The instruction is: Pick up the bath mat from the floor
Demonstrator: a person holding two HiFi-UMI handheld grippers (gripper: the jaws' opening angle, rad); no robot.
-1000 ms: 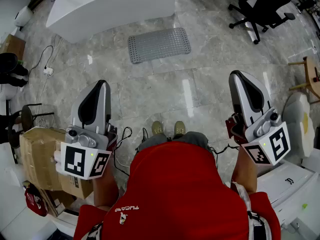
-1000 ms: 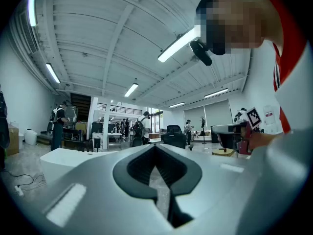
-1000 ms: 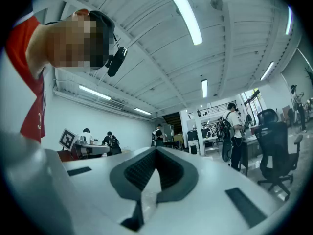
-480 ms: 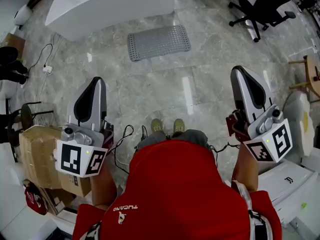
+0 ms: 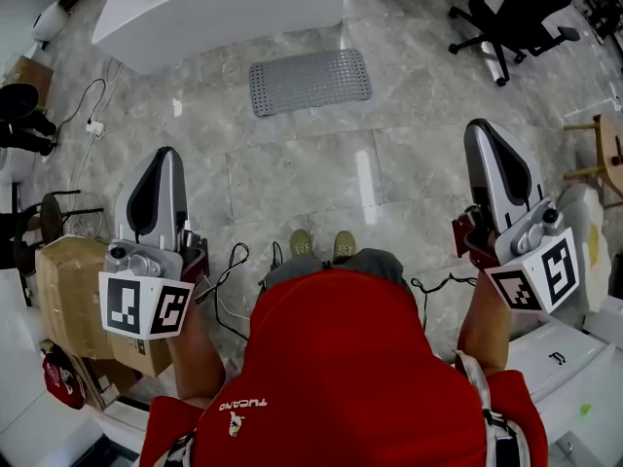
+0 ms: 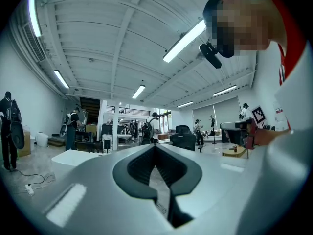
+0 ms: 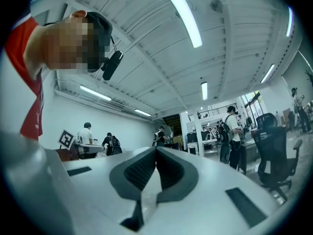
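The mat [image 5: 310, 84] is found flat on the stone floor [image 5: 292, 178], ahead of the person's shoes [image 5: 321, 245] and well apart from them; open floor is seen between the two. Its long axis runs left to right across the head view, with the right end set slightly farther away; one long edge faces the person, and the other faces the white counter [image 5: 214, 8], with a narrow strip of floor between. To the right, the office chair [image 5: 516, 8] is noted well apart from the mat's short edge. To the left, a cable [image 5: 92, 115] is laid on the floor, clear of the mat. A cardboard box [image 5: 68, 290] is recorded just beside the left gripper [image 5: 163, 154]; a wooden stool [image 5: 605, 144] is seen near the right gripper [image 5: 480, 126].

Both grippers are held up on either side of the person, pointed forward, well apart from the mat. In each gripper view the jaws are seen together at the tips, with nothing held between them.
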